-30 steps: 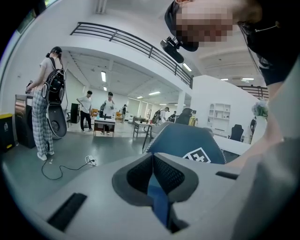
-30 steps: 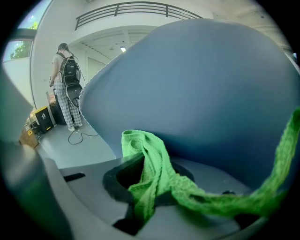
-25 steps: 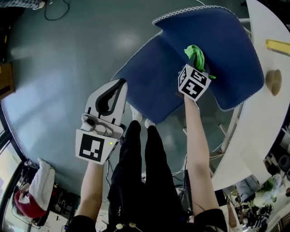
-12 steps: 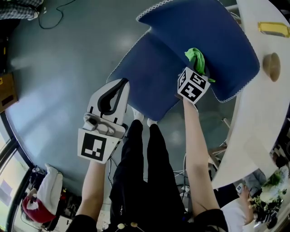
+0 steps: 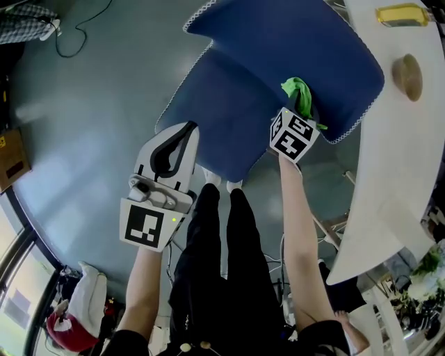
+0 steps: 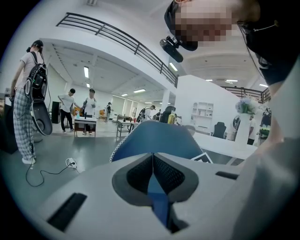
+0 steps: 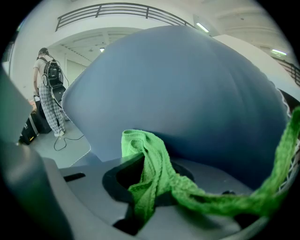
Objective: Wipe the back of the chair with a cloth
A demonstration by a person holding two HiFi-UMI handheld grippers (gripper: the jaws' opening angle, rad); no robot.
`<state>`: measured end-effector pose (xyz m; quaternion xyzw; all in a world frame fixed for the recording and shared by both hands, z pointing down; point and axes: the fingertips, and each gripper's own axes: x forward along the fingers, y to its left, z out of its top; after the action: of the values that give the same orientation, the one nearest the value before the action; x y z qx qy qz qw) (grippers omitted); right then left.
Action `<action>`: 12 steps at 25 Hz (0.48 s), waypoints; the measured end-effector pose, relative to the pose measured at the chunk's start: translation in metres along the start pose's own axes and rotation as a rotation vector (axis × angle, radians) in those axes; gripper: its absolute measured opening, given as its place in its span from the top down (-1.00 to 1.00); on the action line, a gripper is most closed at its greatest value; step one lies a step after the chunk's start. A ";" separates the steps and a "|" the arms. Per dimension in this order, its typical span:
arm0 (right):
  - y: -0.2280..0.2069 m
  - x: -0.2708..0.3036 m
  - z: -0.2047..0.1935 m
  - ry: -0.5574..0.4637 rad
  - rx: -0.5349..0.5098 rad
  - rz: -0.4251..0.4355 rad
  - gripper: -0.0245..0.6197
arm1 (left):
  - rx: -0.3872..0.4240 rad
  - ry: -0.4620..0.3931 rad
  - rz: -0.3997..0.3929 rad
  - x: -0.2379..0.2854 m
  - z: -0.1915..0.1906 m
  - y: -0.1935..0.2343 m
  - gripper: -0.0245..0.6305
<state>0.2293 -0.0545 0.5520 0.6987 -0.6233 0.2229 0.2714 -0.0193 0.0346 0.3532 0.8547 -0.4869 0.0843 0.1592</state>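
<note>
The blue chair (image 5: 278, 55) stands ahead of me by the white table, its backrest on the right. My right gripper (image 5: 301, 104) is shut on a green cloth (image 5: 297, 92) and holds it against the lower part of the backrest. In the right gripper view the cloth (image 7: 154, 178) hangs out of the jaws right in front of the blue chair back (image 7: 187, 89). My left gripper (image 5: 170, 149) stays shut and empty, low at the left, short of the seat's near edge. In the left gripper view the chair (image 6: 157, 140) shows beyond the closed jaws.
A curved white table (image 5: 403, 146) runs down the right side, with a yellow object (image 5: 398, 14) and a tan object (image 5: 407, 76) on it. A cable (image 5: 76, 31) lies on the grey floor at upper left. People stand far off in the left gripper view.
The chair and table have slid up and left in the head view. My right gripper with the cloth has moved a little down the backrest toward its lower edge. The left gripper has hardly moved.
</note>
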 end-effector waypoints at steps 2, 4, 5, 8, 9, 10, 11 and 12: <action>-0.004 -0.003 -0.003 0.004 0.009 -0.009 0.78 | 0.003 0.002 -0.009 0.001 0.001 -0.002 0.90; -0.007 -0.005 -0.005 0.005 0.016 -0.014 0.78 | 0.007 0.001 -0.016 0.001 0.003 -0.005 0.90; -0.010 -0.007 -0.005 0.006 0.019 -0.017 0.78 | 0.009 0.002 -0.020 0.002 0.003 -0.006 0.90; -0.018 -0.010 -0.009 0.006 0.020 -0.022 0.78 | 0.013 0.005 -0.030 0.004 0.003 -0.013 0.90; -0.021 -0.011 -0.011 0.006 0.019 -0.022 0.77 | 0.014 0.006 -0.034 0.005 0.002 -0.016 0.90; -0.023 -0.012 -0.012 0.005 0.018 -0.023 0.78 | 0.016 0.008 -0.038 0.006 0.002 -0.019 0.90; -0.025 -0.013 -0.013 0.005 0.019 -0.024 0.78 | 0.018 0.009 -0.041 0.006 0.001 -0.021 0.90; -0.027 -0.014 -0.014 0.004 0.021 -0.025 0.78 | 0.019 0.009 -0.044 0.007 0.001 -0.023 0.90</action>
<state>0.2543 -0.0327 0.5509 0.7089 -0.6114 0.2275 0.2680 0.0035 0.0397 0.3498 0.8662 -0.4664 0.0894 0.1553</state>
